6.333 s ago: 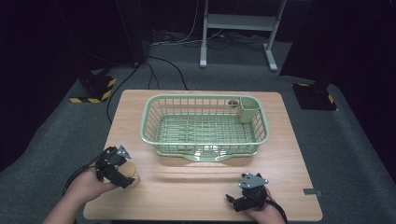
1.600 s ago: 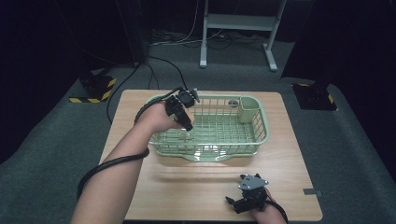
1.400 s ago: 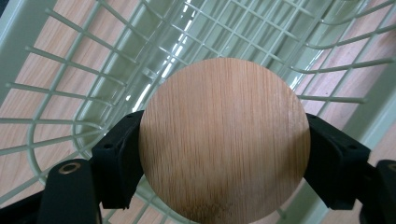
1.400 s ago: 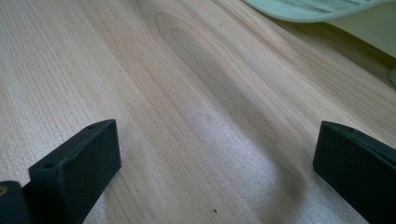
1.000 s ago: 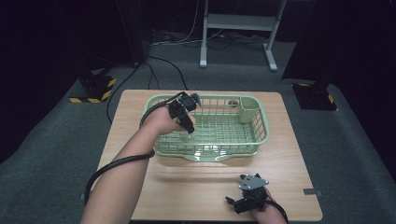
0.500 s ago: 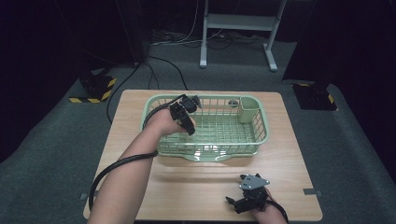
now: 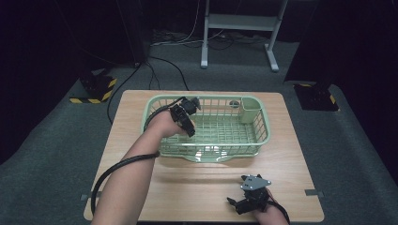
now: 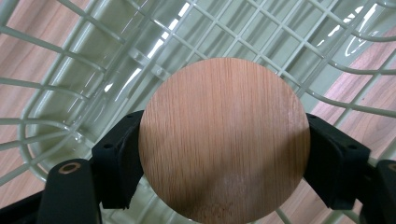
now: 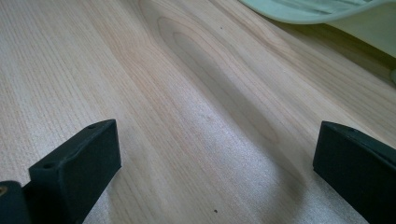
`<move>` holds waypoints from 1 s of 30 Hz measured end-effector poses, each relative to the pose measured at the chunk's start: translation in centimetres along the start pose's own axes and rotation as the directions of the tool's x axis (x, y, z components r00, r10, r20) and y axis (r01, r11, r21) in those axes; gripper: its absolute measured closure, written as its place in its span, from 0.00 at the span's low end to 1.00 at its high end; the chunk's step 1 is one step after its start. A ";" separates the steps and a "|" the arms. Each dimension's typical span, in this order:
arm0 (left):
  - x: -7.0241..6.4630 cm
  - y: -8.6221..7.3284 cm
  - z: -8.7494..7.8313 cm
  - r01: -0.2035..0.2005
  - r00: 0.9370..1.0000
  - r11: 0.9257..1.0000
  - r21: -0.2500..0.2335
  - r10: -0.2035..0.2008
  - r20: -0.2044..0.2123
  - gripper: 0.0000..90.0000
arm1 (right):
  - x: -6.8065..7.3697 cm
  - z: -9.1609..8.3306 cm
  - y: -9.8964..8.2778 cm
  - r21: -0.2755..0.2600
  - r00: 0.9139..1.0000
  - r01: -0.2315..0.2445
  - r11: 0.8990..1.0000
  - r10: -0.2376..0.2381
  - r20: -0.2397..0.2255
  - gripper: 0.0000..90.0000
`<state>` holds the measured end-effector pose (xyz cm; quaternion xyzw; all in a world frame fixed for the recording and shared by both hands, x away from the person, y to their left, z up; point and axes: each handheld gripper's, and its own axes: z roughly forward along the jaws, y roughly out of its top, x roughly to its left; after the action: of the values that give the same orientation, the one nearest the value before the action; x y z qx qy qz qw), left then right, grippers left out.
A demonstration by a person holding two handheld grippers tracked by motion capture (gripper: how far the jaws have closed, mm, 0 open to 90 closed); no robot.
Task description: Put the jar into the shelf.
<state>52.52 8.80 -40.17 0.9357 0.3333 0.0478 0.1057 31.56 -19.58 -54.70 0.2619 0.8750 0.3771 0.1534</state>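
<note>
Left tongs [image 8: 224, 154] pinch my wooden disc [image 8: 224, 140] inside the green basket [image 7: 263, 140], not yet released; right tongs [image 9: 215, 154] rest spread on the surface [image 7: 197, 187].

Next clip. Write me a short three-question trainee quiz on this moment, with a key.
1. True or false: the left gripper is shut on a round wooden disc.
2. Where is the disc held? A) on the bare table B) over the green basket C) inside the small cup at the basket's corner
3. How do the jaws of the right gripper stand, and what lies beneath them?

Key
1. True: both pads press the disc's edges.
2. B: basket wires show behind the disc.
3. Open and wide apart, with nothing between them; the bare wooden table lies beneath.
</note>
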 end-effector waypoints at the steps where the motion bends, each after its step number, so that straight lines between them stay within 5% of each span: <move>1: 0.0 0.0 0.0 0.000 1.000 1.000 0.000 0.000 0.000 0.26 | 0.0 0.0 0.0 0.000 1.000 0.000 1.000 0.000 -0.001 0.01; 23: 0.2 -0.1 0.0 0.009 1.000 0.999 0.032 -0.009 -0.001 0.25 | 0.1 0.1 0.0 0.006 1.000 0.003 1.000 -0.003 -0.002 0.01; 30: 0.1 0.0 -0.2 0.025 0.999 0.999 0.030 -0.024 -0.035 0.11 | 0.0 0.0 0.0 -0.001 1.000 0.000 1.000 0.000 -0.004 0.01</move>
<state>52.63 8.90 -39.99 0.9320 0.3473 0.0575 0.0861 31.55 -19.57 -54.70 0.2609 0.8753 0.3780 0.1517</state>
